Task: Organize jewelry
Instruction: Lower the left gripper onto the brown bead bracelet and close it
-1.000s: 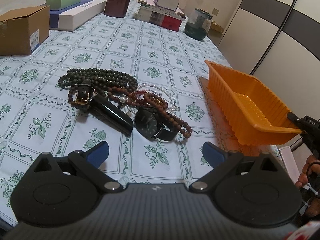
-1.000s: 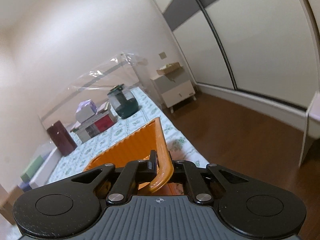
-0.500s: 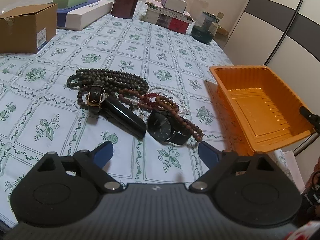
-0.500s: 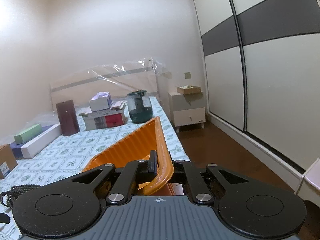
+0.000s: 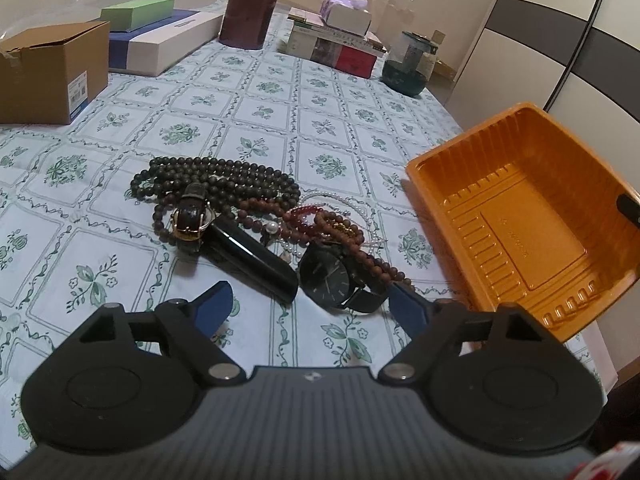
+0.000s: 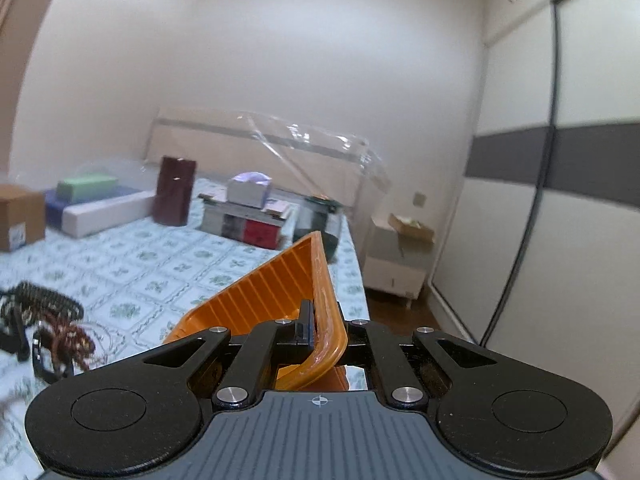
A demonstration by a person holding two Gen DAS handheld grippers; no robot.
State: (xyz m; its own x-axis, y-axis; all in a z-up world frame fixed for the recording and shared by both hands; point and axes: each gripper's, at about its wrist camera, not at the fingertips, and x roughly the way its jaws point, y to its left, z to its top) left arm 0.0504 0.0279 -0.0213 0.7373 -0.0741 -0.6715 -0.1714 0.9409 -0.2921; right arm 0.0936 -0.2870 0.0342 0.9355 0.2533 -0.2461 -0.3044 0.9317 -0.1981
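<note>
A pile of jewelry lies on the patterned cloth: dark bead strands (image 5: 224, 178), a brown-strap gold watch (image 5: 192, 216), a black case (image 5: 256, 256), a black watch (image 5: 332, 280), red and brown beads (image 5: 340, 232). My left gripper (image 5: 308, 304) is open and empty, just short of the pile. My right gripper (image 6: 320, 328) is shut on the rim of an orange plastic tray (image 6: 264, 300), held tilted off the cloth; the tray also shows in the left wrist view (image 5: 532, 216) at the right of the pile.
At the far side stand a cardboard box (image 5: 52, 72), white and green boxes (image 5: 160, 36), a maroon canister (image 5: 248, 10), stacked boxes (image 5: 336, 40) and a dark jar (image 5: 408, 64). The bed edge runs along the right by a wardrobe (image 6: 560, 200).
The right gripper has swung the orange tray round and tipped it, so its inside now faces the left camera. The left gripper has moved a little closer to the pile.
</note>
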